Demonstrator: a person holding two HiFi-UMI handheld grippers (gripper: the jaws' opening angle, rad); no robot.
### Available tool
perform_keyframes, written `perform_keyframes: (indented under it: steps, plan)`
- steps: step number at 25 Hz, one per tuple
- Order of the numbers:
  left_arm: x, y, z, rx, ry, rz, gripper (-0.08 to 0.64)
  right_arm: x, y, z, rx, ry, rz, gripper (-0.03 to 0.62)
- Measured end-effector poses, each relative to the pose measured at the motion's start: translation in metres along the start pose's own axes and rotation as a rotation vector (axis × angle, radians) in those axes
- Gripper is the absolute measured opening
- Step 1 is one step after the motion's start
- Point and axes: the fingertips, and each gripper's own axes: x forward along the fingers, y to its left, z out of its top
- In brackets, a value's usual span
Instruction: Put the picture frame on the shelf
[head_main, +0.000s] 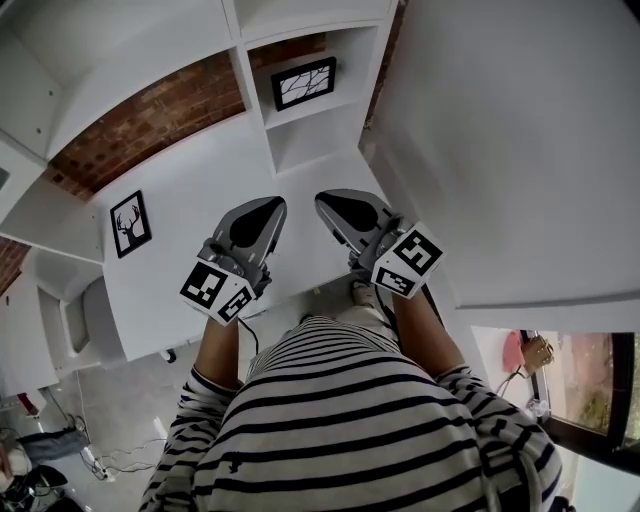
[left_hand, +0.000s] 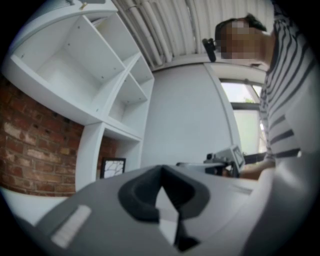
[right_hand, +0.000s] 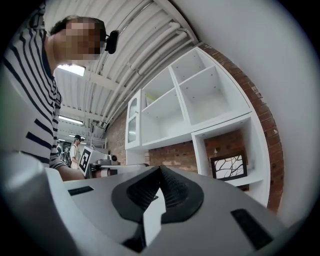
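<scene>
White shelf (head_main: 300, 112) holds the branch frame (head_main: 303, 83) upright in a low cubby. My left claw (head_main: 268, 208) and right claw (head_main: 326, 202) are both closed and empty, side by side over the desk's (head_main: 200, 170) near edge. The deer frame (head_main: 130, 223) sits on the desk, well to their left.

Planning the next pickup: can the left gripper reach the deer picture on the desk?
Probably yes: bare white desk lies between the deer picture and the left gripper, whose jaws are shut, empty.
</scene>
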Motion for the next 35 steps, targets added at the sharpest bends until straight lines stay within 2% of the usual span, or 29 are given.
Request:
perform_keyframes:
  steps: [5, 11, 35]
  plan:
    - [-0.003, -0.006, 0.001, 0.033, 0.002, -0.013, 0.006, 0.002, 0.007, 0.003, -0.043, -0.003, -0.014, 0.008]
    - [-0.007, -0.009, 0.003, 0.057, 0.005, -0.017, 0.006, 0.007, 0.016, 0.002, -0.112, 0.040, -0.029, 0.006]
    - [-0.007, -0.011, 0.008, 0.061, 0.002, -0.006, 0.006, 0.014, 0.021, 0.011, -0.161, 0.074, 0.006, 0.006]
